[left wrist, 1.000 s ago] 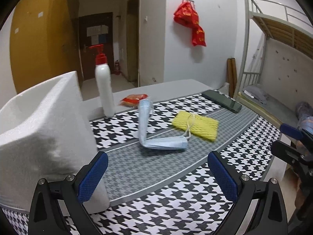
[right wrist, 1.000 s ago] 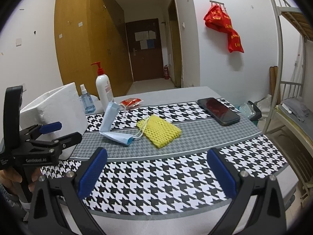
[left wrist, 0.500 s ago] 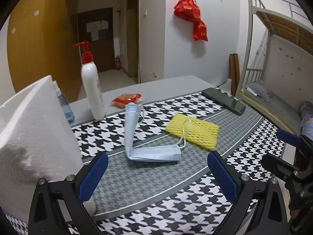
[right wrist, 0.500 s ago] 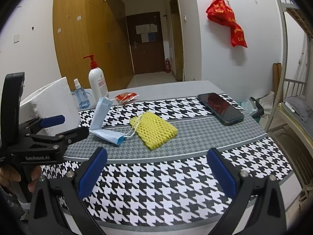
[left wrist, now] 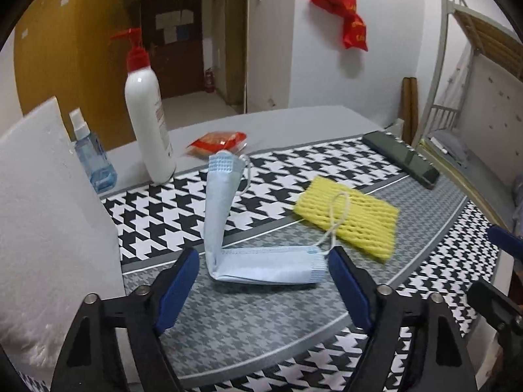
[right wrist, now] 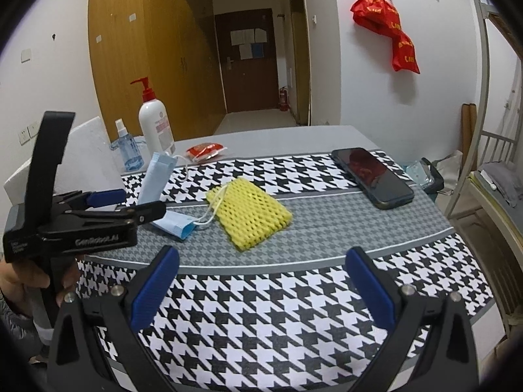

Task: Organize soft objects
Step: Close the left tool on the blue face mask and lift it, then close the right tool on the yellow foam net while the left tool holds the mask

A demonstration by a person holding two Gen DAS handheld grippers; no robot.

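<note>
A black-and-white houndstooth cloth with a grey band is covering most of the surface point(right wrist: 294, 297), and bare grey top is showing along the far edge. A folded stack of blue face masks point(left wrist: 261, 264) is lying on the grey band, one half flat and the other half standing up. Just to its right the yellow foam net sleeve point(left wrist: 349, 219) is lying flat, with a white ear loop draped over its near edge. A white pump bottle point(left wrist: 147, 124) and a small blue spray bottle point(left wrist: 93, 160) are standing at the far left, beside a tall white foam block point(left wrist: 49, 212). A red packet point(left wrist: 217, 140) is lying behind the masks, and a dark phone point(right wrist: 372, 179) is resting at the right end.

Behind, a hallway is leading to a dark door between wooden wardrobes, a red bag point(right wrist: 385, 32) is hanging on the white wall, and a metal bunk frame is standing at the right.

The left claw point(left wrist: 261, 281) is closing with the flat half of the masks between its fingers, the blue pads not pressing on it. The right claw point(right wrist: 261, 281) is hanging wide above the cloth, nothing between its fingers.

The foam block is running out of frame at the left, and the print on the bottle label is too small to read. The hand point(right wrist: 19, 281) holding the left claw is showing only partly at the frame edge.
</note>
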